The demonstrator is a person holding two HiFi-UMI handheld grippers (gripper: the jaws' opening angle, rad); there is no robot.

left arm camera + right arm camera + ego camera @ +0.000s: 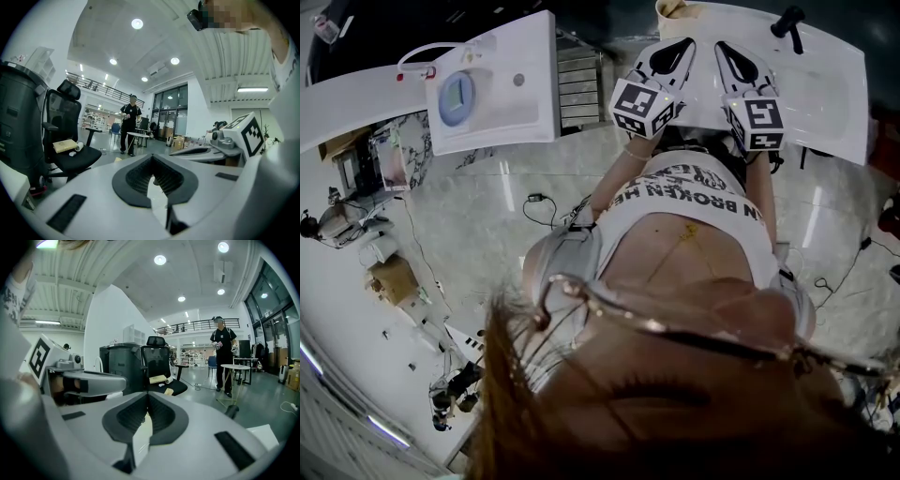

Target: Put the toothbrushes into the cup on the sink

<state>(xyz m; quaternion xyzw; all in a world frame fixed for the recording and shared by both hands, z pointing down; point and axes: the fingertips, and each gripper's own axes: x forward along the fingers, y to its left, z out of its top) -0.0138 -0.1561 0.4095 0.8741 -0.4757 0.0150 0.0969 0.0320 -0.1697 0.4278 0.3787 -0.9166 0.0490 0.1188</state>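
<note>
At the sink's (825,103) front edge, two grippers side by side: left gripper (686,44) and right gripper (724,49), both clenched shut with nothing between the pads. Beyond them, one cup (675,8) at the sink's back left corner; one black tap (788,21) along the back edge. Farther off, one standing person (129,122) and one office chair (70,157).

Cup (673,8) — cropped by top edge.

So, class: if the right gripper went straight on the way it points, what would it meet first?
Probably nothing close. The right gripper, fingers shut and empty, points out over the sink, past the black tap on its right, towards the black office chair across the floor. Depth is hard to judge.
</note>
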